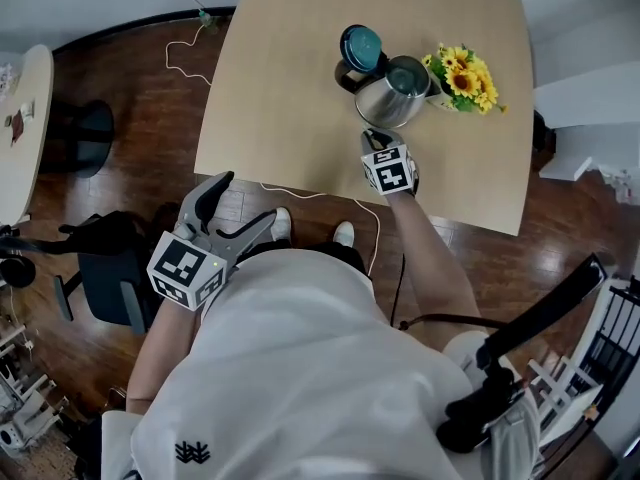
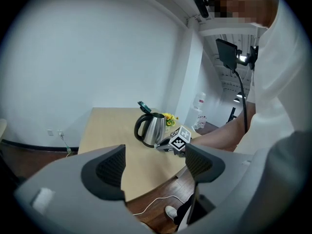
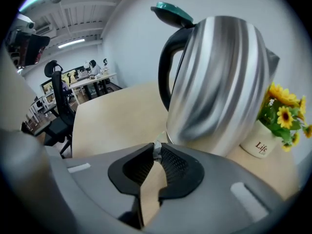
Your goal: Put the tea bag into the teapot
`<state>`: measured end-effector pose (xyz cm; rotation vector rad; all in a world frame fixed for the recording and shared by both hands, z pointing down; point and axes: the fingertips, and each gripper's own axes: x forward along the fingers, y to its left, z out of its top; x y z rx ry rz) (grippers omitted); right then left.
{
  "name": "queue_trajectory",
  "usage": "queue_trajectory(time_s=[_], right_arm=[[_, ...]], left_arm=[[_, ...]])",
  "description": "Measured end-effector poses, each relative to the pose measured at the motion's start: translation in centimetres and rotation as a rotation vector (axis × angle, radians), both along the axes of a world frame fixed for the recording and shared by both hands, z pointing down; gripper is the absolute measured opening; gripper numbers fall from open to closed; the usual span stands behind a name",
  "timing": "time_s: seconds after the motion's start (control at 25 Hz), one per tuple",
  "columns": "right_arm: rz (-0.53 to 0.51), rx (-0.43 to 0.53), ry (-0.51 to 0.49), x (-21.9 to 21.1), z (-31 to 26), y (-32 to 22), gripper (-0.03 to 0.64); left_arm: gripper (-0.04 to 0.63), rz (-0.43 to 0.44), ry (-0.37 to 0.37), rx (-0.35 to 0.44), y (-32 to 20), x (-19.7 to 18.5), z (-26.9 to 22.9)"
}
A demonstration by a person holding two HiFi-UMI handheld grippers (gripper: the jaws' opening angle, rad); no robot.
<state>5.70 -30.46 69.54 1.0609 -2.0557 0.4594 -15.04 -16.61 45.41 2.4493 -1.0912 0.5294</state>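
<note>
A steel teapot (image 1: 392, 92), a kettle with its teal lid (image 1: 361, 46) flipped open, stands on the wooden table (image 1: 290, 98). My right gripper (image 1: 374, 138) is low on the table at the teapot's near side. In the right gripper view the teapot (image 3: 219, 82) fills the frame just ahead. The right gripper (image 3: 156, 152) is shut, its tips pinching a small pale scrap that looks like the tea bag (image 3: 156, 150). My left gripper (image 1: 240, 208) is held off the table's near edge, open and empty. From the left gripper view the teapot (image 2: 152, 129) is far ahead of that gripper (image 2: 156, 167).
A white pot of yellow sunflowers (image 1: 462, 78) stands right beside the teapot. A white cable (image 1: 300, 193) runs along the floor by the table's near edge. Black chairs (image 1: 100, 268) stand on the wooden floor at left. Another black chair (image 1: 540, 338) is at right.
</note>
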Motion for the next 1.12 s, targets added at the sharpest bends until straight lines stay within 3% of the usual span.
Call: queue_trajectory(time_s=[0.4, 0.72, 1.12], right_arm=[[-0.036, 0.107, -0.065, 1.6, -11.9, 2.1, 0.038], [-0.043, 0.266, -0.077, 3.6, -22.0, -1.0, 0.038], [-0.037, 0.310, -0.046, 4.7, -23.9, -6.5, 0.038]], left_arm=[[0.376, 0.087, 0.075, 0.021, -0.7, 4.3, -0.4], [0.376, 0.103, 0.103, 0.038, -0.5, 5.8, -0.8], [0.376, 0.014, 0.093, 0.044, 0.0, 3.2, -1.1]])
